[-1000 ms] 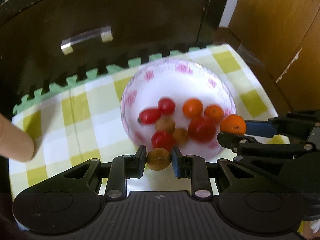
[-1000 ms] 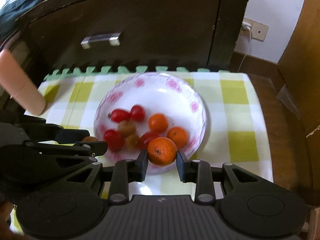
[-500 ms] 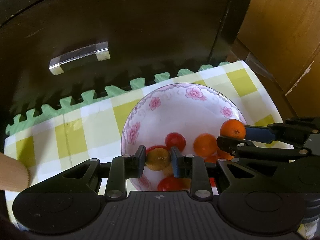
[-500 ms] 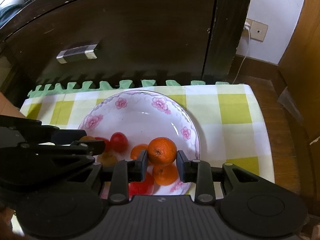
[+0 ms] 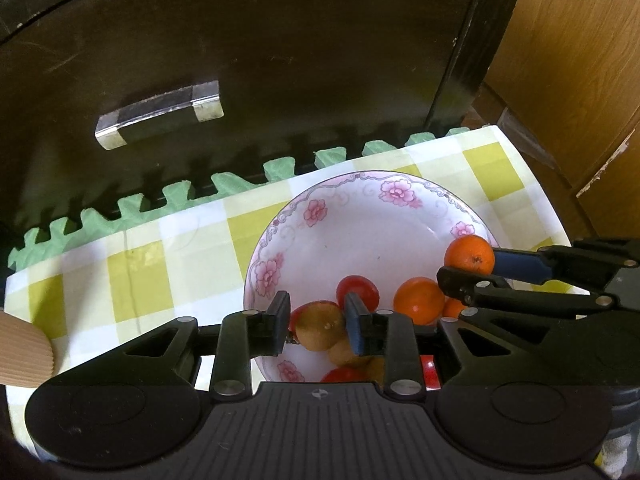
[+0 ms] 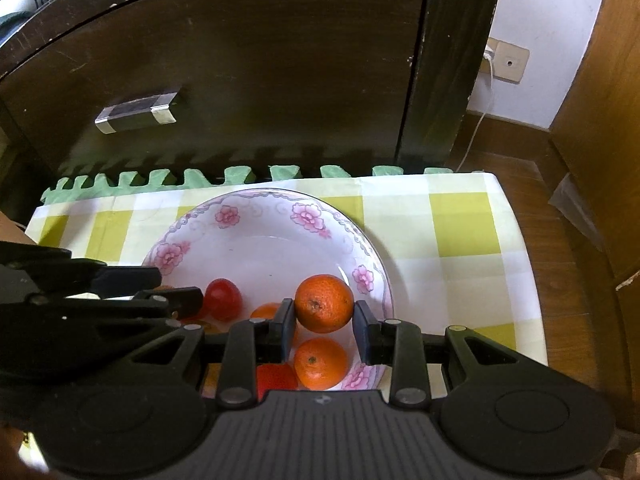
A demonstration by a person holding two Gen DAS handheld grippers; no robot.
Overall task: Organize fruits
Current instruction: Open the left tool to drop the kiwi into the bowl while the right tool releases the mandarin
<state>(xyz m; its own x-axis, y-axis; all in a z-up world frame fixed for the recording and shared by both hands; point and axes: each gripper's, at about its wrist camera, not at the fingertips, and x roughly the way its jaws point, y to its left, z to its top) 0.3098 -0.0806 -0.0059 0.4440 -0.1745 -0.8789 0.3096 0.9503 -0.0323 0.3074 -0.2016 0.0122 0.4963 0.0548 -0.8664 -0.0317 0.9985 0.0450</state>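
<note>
Left wrist view: a brown fruit (image 5: 320, 326) sits clamped in the left claw (image 5: 317, 326), above the bowl (image 5: 360, 208) and its tomato (image 5: 357, 290). The right claw (image 6: 324, 322) is clamped on an orange (image 6: 324, 303), another orange (image 6: 320, 363) just below it. Best to keep both grips gentle and carry each fruit clear of the rim, the claws kept apart from each other.

Left gripper body (image 5: 318, 322) is blocking the near part of the bowl (image 5: 280, 224); red fruit (image 5: 344, 375) under it is showing only as slivers. Right gripper (image 6: 324, 322) is covering part of a red fruit (image 6: 276, 378). Tan object (image 5: 22, 354) is getting cut by the left edge, unidentifiable.
</note>
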